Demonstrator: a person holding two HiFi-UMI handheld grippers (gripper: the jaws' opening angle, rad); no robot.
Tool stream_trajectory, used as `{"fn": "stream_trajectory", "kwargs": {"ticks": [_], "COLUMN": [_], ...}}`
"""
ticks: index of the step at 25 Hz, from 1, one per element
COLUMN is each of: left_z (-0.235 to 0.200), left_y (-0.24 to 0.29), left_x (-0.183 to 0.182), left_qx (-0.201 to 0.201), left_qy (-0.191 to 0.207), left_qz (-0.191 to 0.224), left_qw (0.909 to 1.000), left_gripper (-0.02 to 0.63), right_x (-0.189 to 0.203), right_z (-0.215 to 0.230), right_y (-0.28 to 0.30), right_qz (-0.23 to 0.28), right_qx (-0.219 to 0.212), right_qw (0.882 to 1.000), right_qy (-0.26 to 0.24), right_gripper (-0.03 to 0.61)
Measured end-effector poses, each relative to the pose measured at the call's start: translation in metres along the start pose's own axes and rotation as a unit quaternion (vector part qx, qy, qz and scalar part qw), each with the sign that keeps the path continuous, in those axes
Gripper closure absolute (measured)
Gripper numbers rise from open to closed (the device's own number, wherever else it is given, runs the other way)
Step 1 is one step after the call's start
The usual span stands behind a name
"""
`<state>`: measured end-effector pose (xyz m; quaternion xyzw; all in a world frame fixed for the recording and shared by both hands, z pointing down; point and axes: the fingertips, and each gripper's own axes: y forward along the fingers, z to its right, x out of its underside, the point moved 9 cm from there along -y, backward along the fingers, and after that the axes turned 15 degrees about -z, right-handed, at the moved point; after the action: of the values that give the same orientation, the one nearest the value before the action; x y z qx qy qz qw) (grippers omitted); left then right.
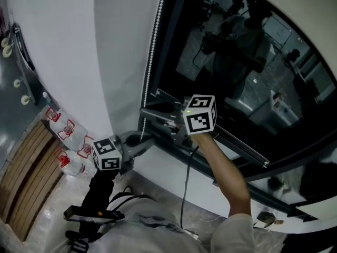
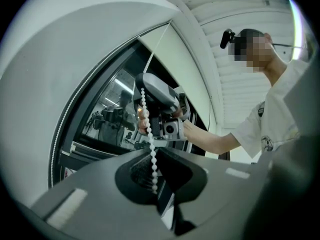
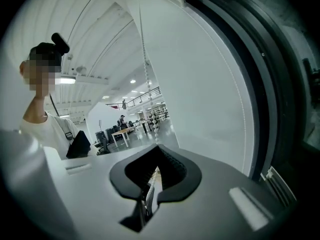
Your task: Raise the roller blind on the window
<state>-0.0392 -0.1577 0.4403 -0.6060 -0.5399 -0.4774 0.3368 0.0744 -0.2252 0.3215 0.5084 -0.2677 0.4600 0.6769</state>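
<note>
Clear plastic water bottles with red labels (image 1: 67, 132) stand on the floor, well off to the left gripper's outer side, at the foot of a plain white wall (image 1: 89, 46). The left gripper (image 2: 158, 183), carrying its black-and-white marker cube (image 1: 107, 154), points at the window's edge with its jaws a little apart. The white beaded pull chain (image 1: 152, 51) of the roller blind hangs loose between them, a gap showing beside the beads and neither pad pressing on it.

Just above those jaws, on the same strand, the right gripper (image 3: 151, 185) is clamped tight on the chain, with beads pinched in the slit between its pads. From there the strand climbs straight towards the top of the window. A second thin strand (image 3: 242, 134) runs down the wall to the right of the right gripper's jaws, close beside the dark window frame (image 3: 280, 109).

The person's bare forearm (image 1: 227, 167) reaches up to the right gripper from below. To the right, beyond both grippers, the dark glass pane (image 1: 247, 62) lies uncovered and mirrors the room. The blind's cloth cannot be picked out with certainty in any view.
</note>
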Motion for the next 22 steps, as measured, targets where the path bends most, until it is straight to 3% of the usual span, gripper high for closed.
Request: {"fn": "stream_trajectory", "kwargs": {"ticks": [8, 11, 14, 15, 16, 22], "left_z": [-0.002, -0.003, -0.003, -0.003, -0.003, -0.004], "left_y": [0.003, 0.002, 0.002, 0.002, 0.002, 0.003], "left_x": [0.01, 0.009, 0.007, 0.006, 0.006, -0.003], "left_qx": [0.002, 0.0, 0.001, 0.001, 0.002, -0.002], "left_qy": [-0.002, -0.005, 0.001, 0.004, 0.006, 0.002], "left_qz": [0.004, 0.005, 0.007, 0.006, 0.006, 0.01], "left_qw": [1.0, 1.0, 1.0, 1.0, 1.0, 0.9999], "left_gripper": [0.615, 0.615, 0.615, 0.615, 0.615, 0.615], "right_x": [0.034, 0.042, 0.038, 0.033, 0.025, -0.072], "right_z": [-0.001, 0.0, -0.003, -0.004, -0.004, -0.014], "right_y": [0.02, 0.019, 0.015, 0.015, 0.013, -0.036], "right_qz": [-0.02, -0.006, 0.003, 0.002, 0.006, 0.091], "right_qx": [-0.012, -0.027, -0.015, -0.015, -0.017, -0.014], "right_qw": [1.0, 0.999, 1.0, 1.0, 1.0, 0.994], "right_qy": [0.019, 0.033, 0.005, -0.003, -0.007, -0.063], "right_gripper": [0.575, 0.574, 0.561, 0.42, 0.33, 0.345]}}
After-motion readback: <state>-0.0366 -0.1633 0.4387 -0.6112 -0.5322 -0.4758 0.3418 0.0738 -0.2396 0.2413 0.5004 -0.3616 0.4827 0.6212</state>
